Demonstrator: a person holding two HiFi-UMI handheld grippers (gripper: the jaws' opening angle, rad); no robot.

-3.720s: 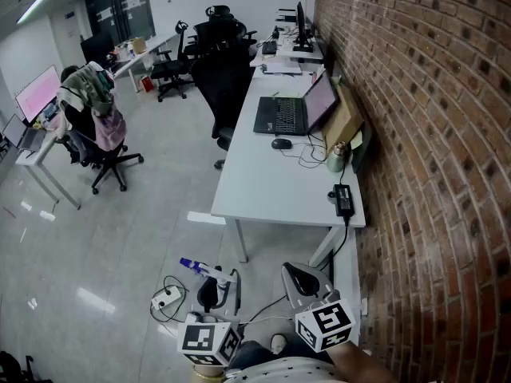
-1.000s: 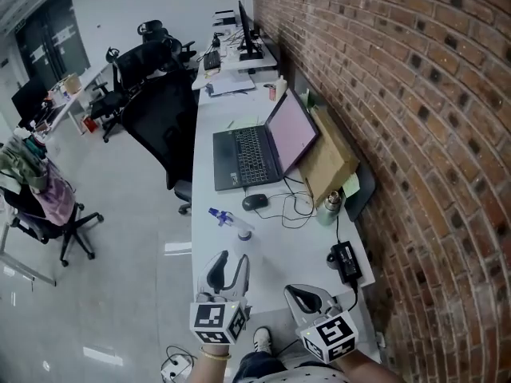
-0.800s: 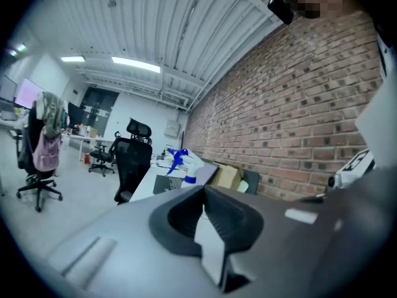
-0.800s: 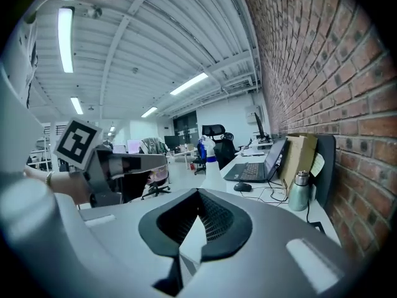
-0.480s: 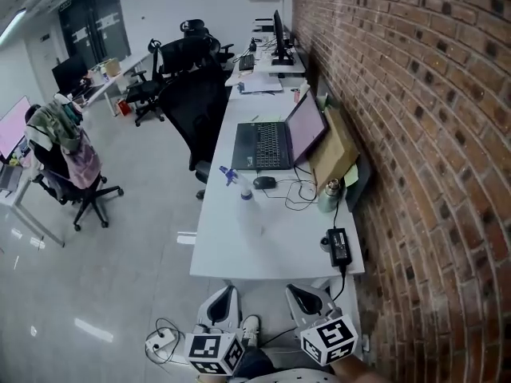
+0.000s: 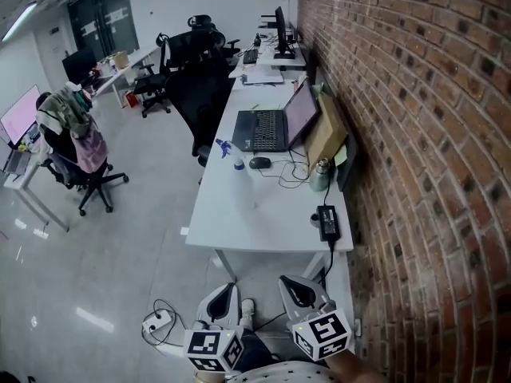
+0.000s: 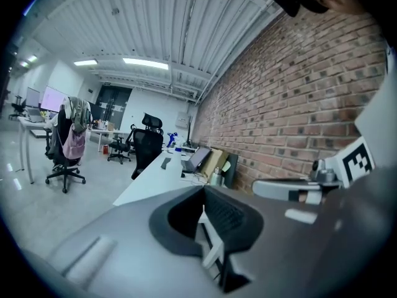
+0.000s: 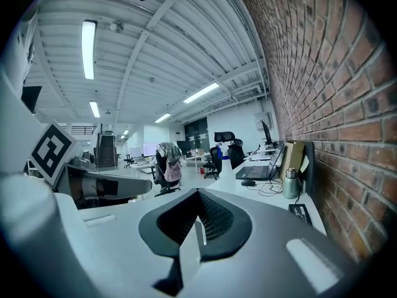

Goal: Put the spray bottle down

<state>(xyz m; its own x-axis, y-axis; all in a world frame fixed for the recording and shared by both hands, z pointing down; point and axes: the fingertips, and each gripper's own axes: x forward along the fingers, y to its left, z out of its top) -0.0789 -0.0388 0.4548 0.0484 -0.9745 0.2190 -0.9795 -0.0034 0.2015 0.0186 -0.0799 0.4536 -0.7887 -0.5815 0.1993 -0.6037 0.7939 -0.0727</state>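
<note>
The spray bottle, clear with a blue trigger head, stands upright on the white desk, left of the mouse. Nothing touches it. Both grippers hang at the bottom of the head view, well short of the desk's near edge and above the floor. My left gripper is shut with nothing in it; in the left gripper view its jaws meet, and the bottle's blue head shows far off on the desk. My right gripper is likewise shut and empty, its jaws closed together.
On the desk lie an open laptop, a green flask, cables and a black power adapter. The brick wall runs along the right. Black office chairs stand left of the desk; a power strip lies on the floor.
A second ago the left gripper stood open just behind the bottle on the desk. Both grippers have since drawn back from the desk, and the left jaws have shut.
</note>
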